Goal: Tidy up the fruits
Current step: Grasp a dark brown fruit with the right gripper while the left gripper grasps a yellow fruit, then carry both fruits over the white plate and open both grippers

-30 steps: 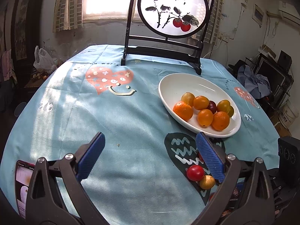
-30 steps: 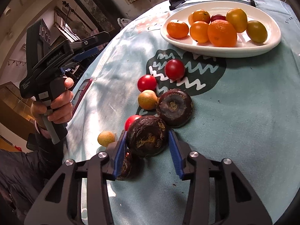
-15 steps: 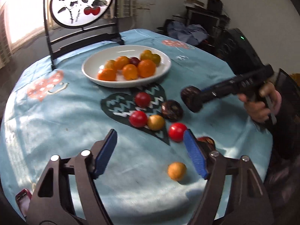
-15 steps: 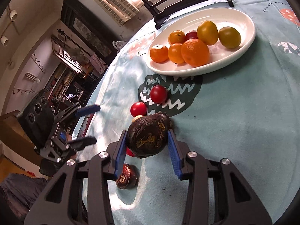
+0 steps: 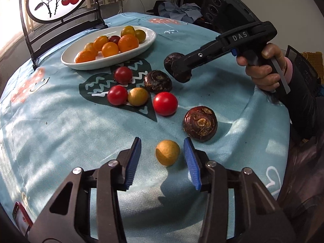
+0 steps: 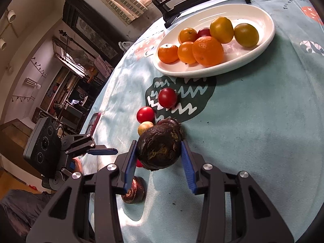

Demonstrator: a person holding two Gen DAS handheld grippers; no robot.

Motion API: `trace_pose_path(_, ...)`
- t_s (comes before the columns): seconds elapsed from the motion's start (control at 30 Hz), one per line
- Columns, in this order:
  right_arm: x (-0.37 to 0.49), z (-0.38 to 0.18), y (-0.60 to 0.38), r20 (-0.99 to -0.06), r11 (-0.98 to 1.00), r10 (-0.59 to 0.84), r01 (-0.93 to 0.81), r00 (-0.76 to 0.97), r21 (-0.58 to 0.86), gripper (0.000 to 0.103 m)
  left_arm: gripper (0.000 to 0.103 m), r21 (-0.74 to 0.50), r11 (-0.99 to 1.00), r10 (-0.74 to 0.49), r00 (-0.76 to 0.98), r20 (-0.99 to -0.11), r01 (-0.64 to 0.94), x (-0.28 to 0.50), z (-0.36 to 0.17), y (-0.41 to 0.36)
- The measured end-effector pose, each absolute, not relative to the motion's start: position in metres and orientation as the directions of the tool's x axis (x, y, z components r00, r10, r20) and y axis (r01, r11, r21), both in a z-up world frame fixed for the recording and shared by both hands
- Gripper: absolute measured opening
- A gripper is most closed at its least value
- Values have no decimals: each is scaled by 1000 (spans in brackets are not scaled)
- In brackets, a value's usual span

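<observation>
Left gripper (image 5: 163,151) jaws had just been closing, straddling small yellow fruit (image 5: 167,152) on tablecloth (image 5: 60,131), pads not touching. Right gripper (image 6: 159,152) pinched dark water chestnut (image 6: 159,148) above cloth. Another chestnut (image 5: 200,123) and red tomato (image 5: 165,103) lay near; white plate (image 5: 145,40) well beyond

A matt light-blue printed cloth (image 5: 60,133) covers the bench; the oval white ceramic dish (image 5: 148,40) shines glossy; the round red tomatoes (image 5: 165,103) look smooth, the dark brown water chestnuts (image 5: 200,123) rough.
</observation>
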State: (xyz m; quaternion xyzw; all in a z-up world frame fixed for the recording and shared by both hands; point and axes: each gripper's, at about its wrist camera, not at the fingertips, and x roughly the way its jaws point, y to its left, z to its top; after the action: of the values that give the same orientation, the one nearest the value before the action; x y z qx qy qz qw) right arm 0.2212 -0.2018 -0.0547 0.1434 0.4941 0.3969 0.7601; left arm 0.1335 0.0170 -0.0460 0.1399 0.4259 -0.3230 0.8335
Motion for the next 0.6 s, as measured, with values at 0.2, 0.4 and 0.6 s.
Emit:
trace_pose_path(0.2,221,-54,-202,-639,647,743,-460,200,608,43,31,-25,735,-402,406,-821,677,132,-55,11)
trace_pose_path(0.4,222,-53,-203,-636,647,744,-459,206,608,43,25,-66,745,-426,398,-812,663,136,-54,17)
trace_pose_path(0.6,222,-51,-206,-620,637,755,-463,214,616,43,25,-98,777,-440,426,-791,622,145,-47,24)
